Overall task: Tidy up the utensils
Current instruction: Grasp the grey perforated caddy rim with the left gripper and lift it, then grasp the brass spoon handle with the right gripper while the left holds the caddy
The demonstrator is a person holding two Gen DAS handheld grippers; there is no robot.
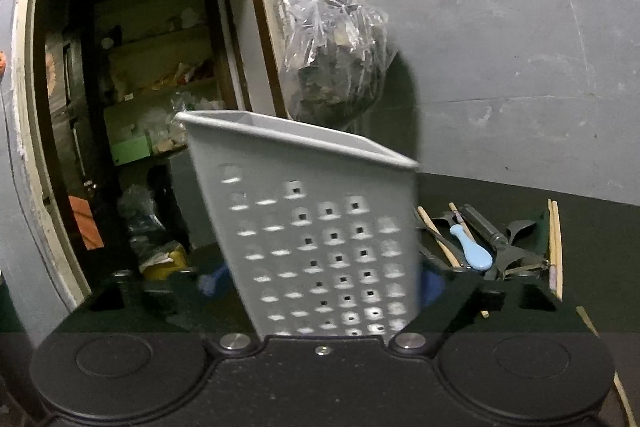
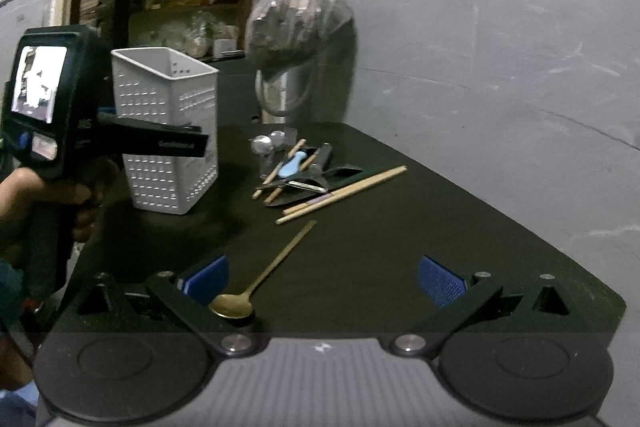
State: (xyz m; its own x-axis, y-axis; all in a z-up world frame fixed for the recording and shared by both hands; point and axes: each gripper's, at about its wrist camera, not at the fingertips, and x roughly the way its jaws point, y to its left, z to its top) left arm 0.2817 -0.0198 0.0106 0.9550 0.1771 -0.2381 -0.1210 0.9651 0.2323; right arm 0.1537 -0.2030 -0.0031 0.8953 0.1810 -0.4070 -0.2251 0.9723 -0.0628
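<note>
At the table's (image 2: 460, 211) left edge the white perforated caddy (image 2: 168, 131) is clamped, tilted, by the left gripper (image 2: 200, 145), its far wall seen only from the right wrist, while open tabletop is left around the gold spoon (image 2: 248, 291) between the right gripper's (image 2: 324, 277) parted jaws, the utensil pile (image 2: 304, 175) lying beyond.

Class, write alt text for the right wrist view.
A white perforated basket, gripped by the left gripper, stands on a dark table beside a pile of utensils. In front, the open right gripper hovers over a gold spoon.
</note>
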